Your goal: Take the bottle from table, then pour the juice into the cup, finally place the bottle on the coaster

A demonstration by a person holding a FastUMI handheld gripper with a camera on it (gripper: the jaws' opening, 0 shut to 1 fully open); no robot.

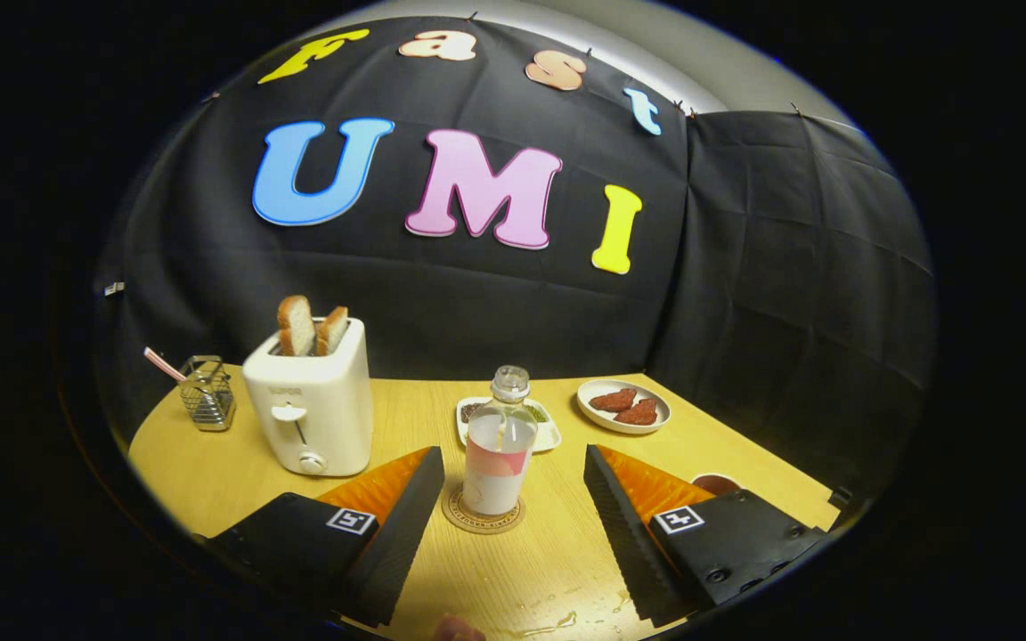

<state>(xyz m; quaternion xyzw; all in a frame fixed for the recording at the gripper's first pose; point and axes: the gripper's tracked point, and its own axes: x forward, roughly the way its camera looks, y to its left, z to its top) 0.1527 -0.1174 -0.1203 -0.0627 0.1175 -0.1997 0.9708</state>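
A clear bottle (500, 445) with a pink label and white liquid stands upright on a round cork coaster (483, 514) on the yellow table (406, 418). My gripper (513, 476) is open, its two fingers spread wide on either side of the bottle and coaster, neither touching the bottle. The rim of a brown cup (716, 483) peeks out just behind the right finger.
A white toaster (310, 405) holding two bread slices stands at the left, with a wire holder (207, 393) beyond it. Behind the bottle lie a small white tray (541, 425) and a plate (623, 406) with red pieces. Drops of liquid (566, 614) wet the near table.
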